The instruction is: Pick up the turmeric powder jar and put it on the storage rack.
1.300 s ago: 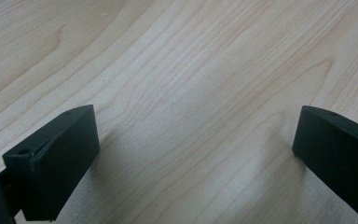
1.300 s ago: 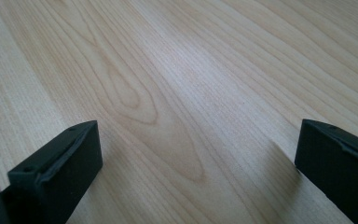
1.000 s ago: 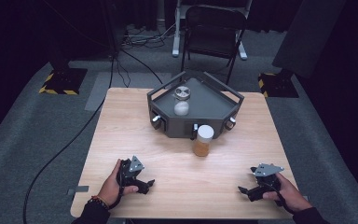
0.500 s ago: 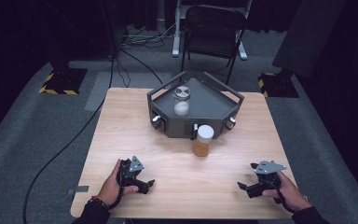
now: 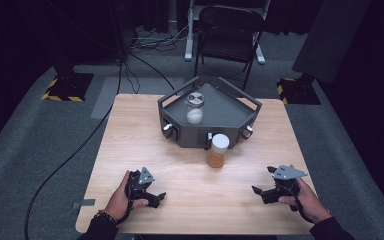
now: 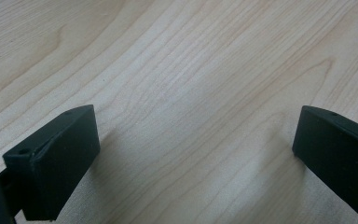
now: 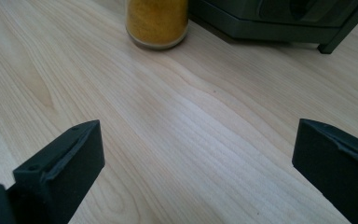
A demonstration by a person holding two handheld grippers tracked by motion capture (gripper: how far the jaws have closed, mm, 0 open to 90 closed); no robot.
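Note:
A jar of orange-yellow powder with a white lid (image 5: 217,151) stands on the wooden table just in front of a dark grey angular tray (image 5: 240,102). The same jar (image 7: 157,21) appears at the top of the right gripper view, well ahead of the jaws. Inside the tray sit a jar with a metal lid (image 5: 196,98) and a white-topped jar (image 5: 195,116). My left gripper (image 5: 156,198) rests near the front left of the table, open over bare wood (image 6: 191,116). My right gripper (image 5: 261,192) lies at the front right, open, its jaws wide apart and holding nothing.
The tray has small knobs (image 5: 167,128) along its front faces. A black folding chair (image 5: 230,30) stands on the carpet behind the table. Black cables (image 5: 80,145) trail over the floor at the left. The table's front edge (image 5: 190,232) is close to both hands.
The right gripper has shifted slightly, rising a little from the table. The left gripper and the jars have stayed where they were.

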